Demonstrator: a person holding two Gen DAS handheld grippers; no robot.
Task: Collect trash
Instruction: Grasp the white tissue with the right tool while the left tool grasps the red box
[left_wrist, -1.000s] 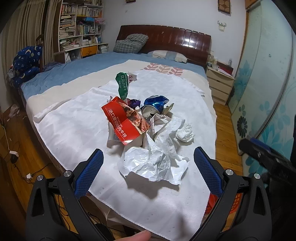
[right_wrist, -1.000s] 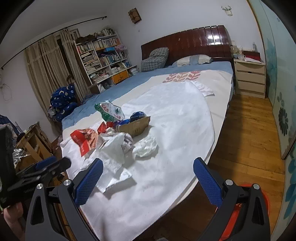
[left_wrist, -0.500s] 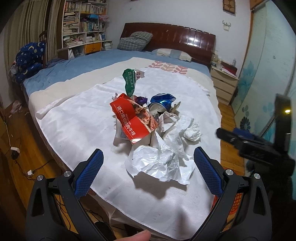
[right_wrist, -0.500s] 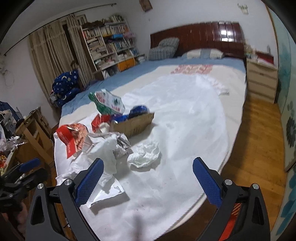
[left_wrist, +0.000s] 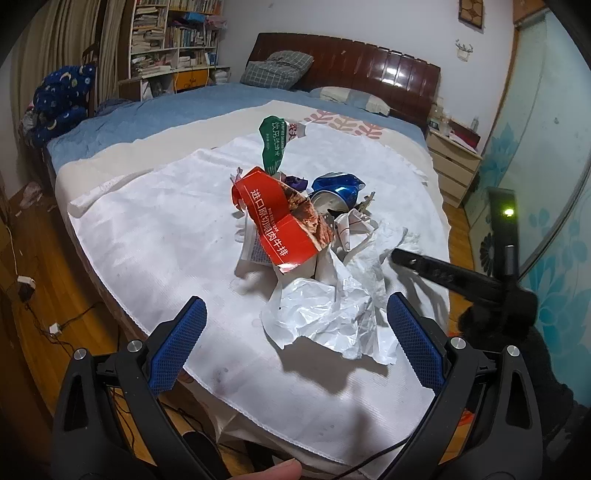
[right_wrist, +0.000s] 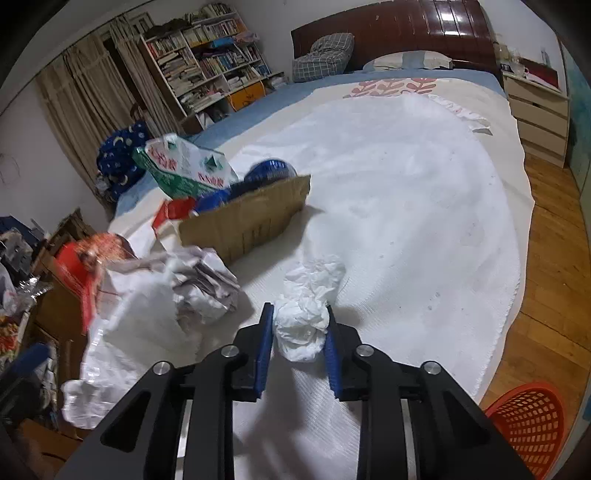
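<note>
On the bed's white sheet (right_wrist: 424, 192), the right gripper (right_wrist: 300, 334) pinches a crumpled tissue wad (right_wrist: 306, 314), seemingly the first piece collected. The left gripper (left_wrist: 295, 332) hangs wide, empty. The trash pile (left_wrist: 306, 236) remains; the orange basket (right_wrist: 532, 417) waits nearby.

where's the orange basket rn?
Right wrist view, bottom-right corner: the orange basket sits on the wooden floor beside the bed's white sheet, right of the right gripper.

Dim indoor light, glare on the headboard (left_wrist: 369, 74), fisheye-bent edges, motion blur at left.
</note>
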